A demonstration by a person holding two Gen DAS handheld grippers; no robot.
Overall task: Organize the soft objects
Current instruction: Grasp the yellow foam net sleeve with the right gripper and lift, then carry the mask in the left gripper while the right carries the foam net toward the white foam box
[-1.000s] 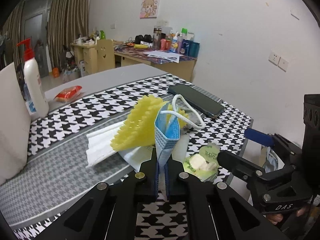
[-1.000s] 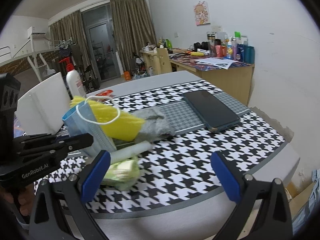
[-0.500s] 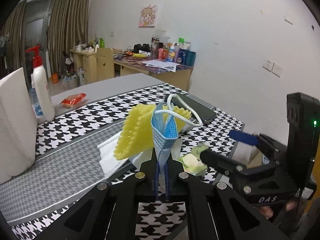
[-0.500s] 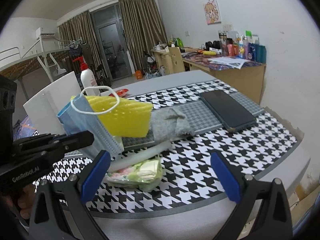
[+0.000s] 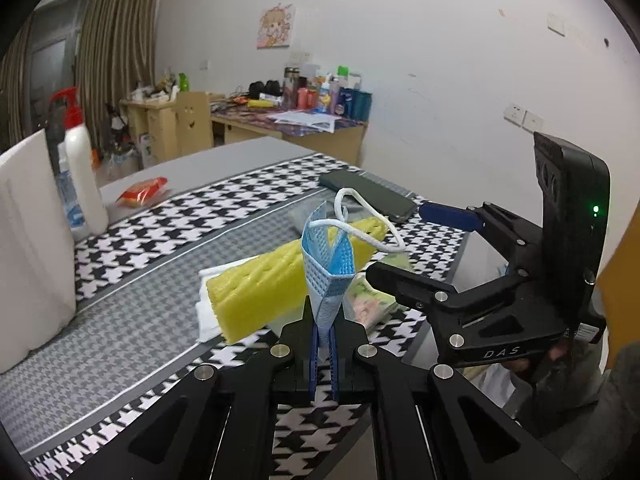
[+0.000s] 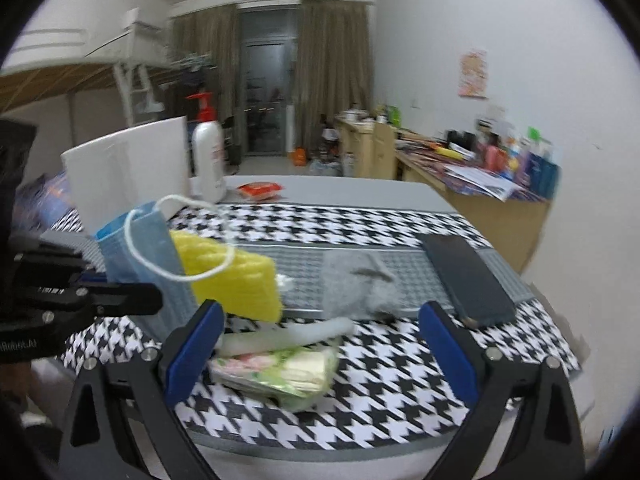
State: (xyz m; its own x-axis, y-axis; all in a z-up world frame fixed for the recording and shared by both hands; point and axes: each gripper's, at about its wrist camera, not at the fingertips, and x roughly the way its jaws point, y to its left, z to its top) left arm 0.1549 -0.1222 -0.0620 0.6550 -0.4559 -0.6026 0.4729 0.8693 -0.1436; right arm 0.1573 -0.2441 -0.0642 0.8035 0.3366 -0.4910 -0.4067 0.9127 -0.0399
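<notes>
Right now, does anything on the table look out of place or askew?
Nothing is spilled or damaged. One oddity: the phone, a hard item, lies among the soft things near the table's right edge. The left gripper pinches the folded blue mask, its ear loop dangling free.

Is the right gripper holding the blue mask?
No, the left gripper pinches the blue mask; the right gripper is open and empty.

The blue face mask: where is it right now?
Pinched upright in the shut left gripper, the blue face mask stands just in front of the yellow sponge.
</notes>
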